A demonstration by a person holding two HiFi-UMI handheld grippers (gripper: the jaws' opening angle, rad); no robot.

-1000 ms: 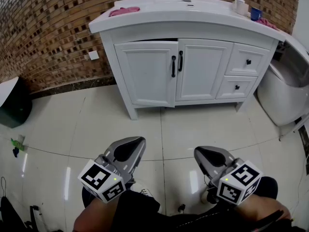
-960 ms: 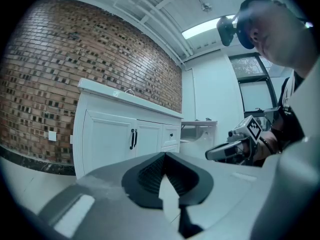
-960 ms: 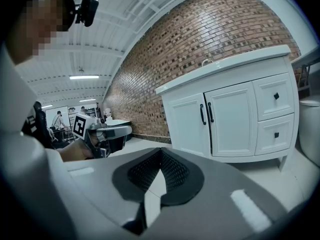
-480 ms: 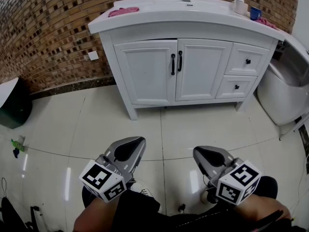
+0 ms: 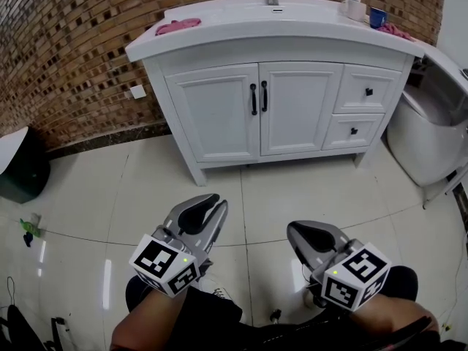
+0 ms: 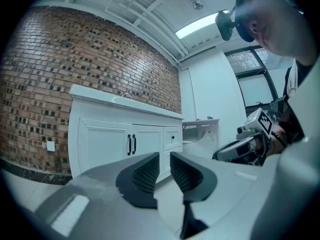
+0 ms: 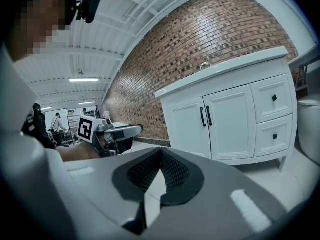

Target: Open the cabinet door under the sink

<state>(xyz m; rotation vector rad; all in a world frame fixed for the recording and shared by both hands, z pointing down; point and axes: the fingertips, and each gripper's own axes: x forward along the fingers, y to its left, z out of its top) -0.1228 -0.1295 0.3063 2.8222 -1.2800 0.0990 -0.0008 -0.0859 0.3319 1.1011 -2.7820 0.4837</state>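
White doors (image 5: 219, 112) stand closed at upper centre, well apart from both grippers at the bottom; the left gripper (image 5: 218, 205) has just been parting its empty jaws, probably readying for a handle (image 5: 254, 99), while the right gripper (image 5: 294, 229) idles with its jaws together on nothing.

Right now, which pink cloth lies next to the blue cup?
The right-end pink cloth, beside the blue cup on the countertop; the left-end pink cloth lies alone.

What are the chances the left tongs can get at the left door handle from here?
Probably not without stepping closer: the left tongs, whose empty jaws have just been opening, hang well short of the left door handle across the floor. Nothing blocks the way.
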